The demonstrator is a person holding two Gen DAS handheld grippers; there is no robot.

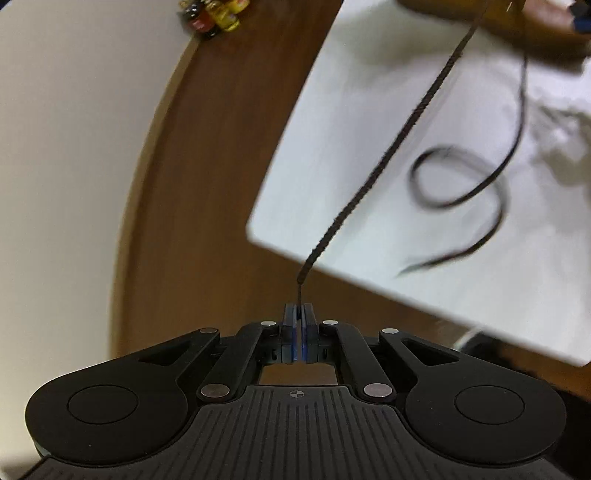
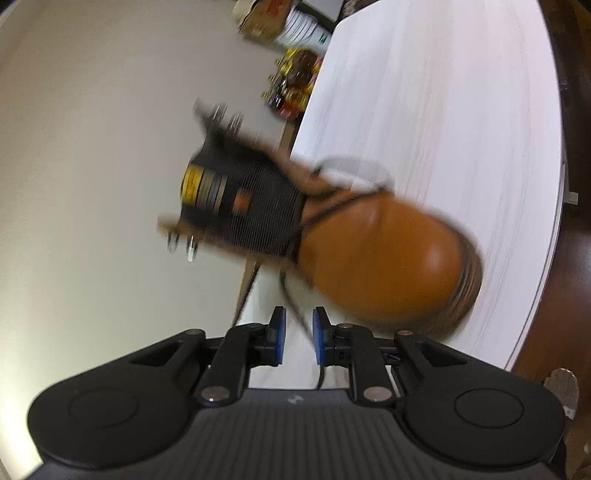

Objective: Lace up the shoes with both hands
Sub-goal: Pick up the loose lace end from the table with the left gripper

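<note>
White mat point(image 1: 332, 166) on brown table point(image 1: 207, 184).
Left gripper point(image 1: 299, 314) clamps lace point(image 1: 388, 155); right gripper point(image 2: 298, 326) gapes beside blurred shoe point(image 2: 380, 254).

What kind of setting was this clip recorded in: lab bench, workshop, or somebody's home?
Probably a home room, not a lab. A round wooden table carries a white mat, small sauce bottles stand near its edge by a plain wall, and a brown shoe sits on the mat.
</note>
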